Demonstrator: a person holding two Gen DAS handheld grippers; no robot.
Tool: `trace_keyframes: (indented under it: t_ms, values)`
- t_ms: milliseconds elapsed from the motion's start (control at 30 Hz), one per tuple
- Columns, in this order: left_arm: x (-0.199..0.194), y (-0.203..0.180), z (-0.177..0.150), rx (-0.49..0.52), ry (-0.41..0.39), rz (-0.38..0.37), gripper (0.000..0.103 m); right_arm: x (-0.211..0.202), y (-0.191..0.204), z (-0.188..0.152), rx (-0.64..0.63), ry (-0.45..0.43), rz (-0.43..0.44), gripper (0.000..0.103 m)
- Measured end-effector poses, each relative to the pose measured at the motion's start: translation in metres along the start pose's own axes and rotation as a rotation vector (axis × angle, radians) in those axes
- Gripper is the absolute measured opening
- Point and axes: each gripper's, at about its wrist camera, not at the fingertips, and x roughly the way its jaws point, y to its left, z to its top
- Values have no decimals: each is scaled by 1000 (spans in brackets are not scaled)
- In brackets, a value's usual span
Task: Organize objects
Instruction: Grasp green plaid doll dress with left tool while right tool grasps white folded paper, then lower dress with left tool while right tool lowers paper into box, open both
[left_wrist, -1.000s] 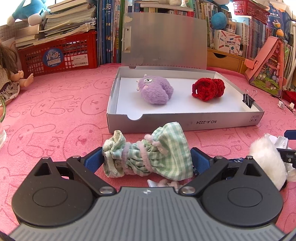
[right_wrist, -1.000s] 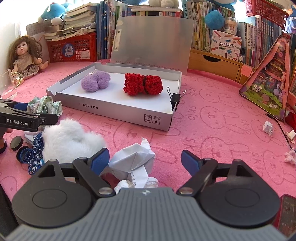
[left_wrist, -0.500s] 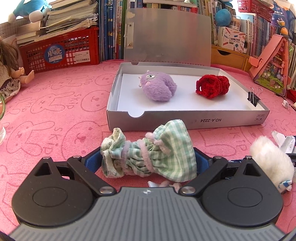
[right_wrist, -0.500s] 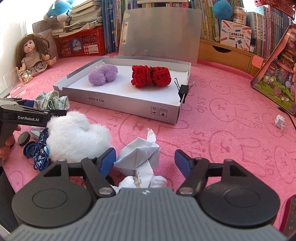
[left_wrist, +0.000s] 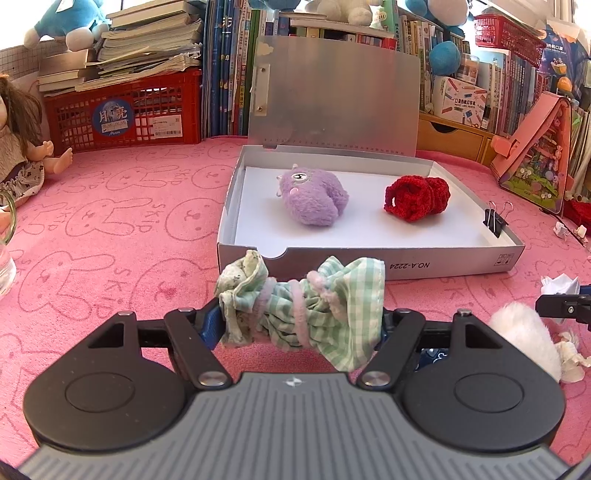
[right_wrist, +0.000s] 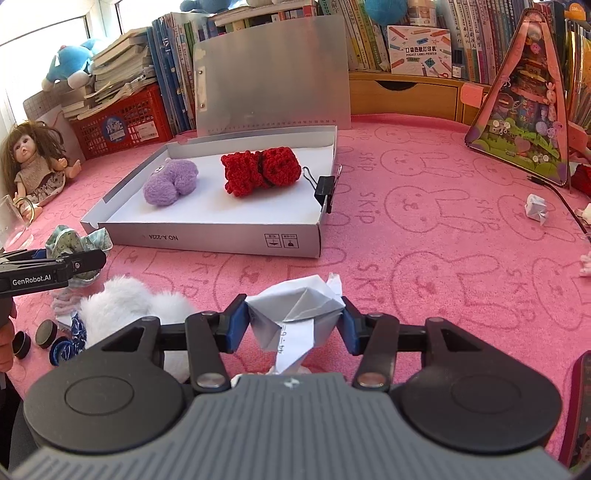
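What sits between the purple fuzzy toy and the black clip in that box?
The red crocheted piece lies between the purple plush and the binder clip; both wrist views show it.

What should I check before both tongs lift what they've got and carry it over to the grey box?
1. Left tongs closed on the green checked cloth bundle: ok, jaws have just been closing, pads press both ends.
2. Right tongs closed on the folded white paper: ok, jaws have just been closing, pads touch both sides.
3. Grey box lid up: ok.
4. Free floor in the box beside the purple plush and red knitted piece: ok.
5. Paper grip firm enough to lift: cannot tell.
6. White fluffy toy clear of the right tongs: cannot tell, it lies close beside.
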Motion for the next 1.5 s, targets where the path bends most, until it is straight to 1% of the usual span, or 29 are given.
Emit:
trace_keyframes:
  t_ms: [133, 333, 600, 733, 867, 1000, 1167, 1267, 1500]
  values:
    - [-8, 1, 8, -6, -24, -4, 76, -4, 5, 8, 0, -25, 4, 56]
    - [-15, 4, 29, -17, -63, -1, 76, -4, 17, 28, 15, -65, 24, 57]
    - [-3, -3, 54, -30, -93, -30, 76, 16, 30, 55, 39, -92, 35, 57]
    - [18, -9, 67, -46, -57, -59, 76, 33, 36, 71, 44, -91, 40, 57]
    - [46, -15, 73, -46, 12, -74, 76, 55, 39, 81, 44, -57, 35, 58]
    - [75, -15, 77, -57, 75, -56, 76, 78, 37, 87, 57, -15, 28, 58]
    - [108, -14, 83, -67, 131, -36, 76, 105, 31, 97, 89, 21, 17, 58]
    - [122, -16, 89, -49, 134, -16, 76, 117, 30, 104, 93, 31, 1, 59]
    - [151, -15, 109, -58, 143, 15, 76, 135, 34, 126, 97, 23, -15, 60]
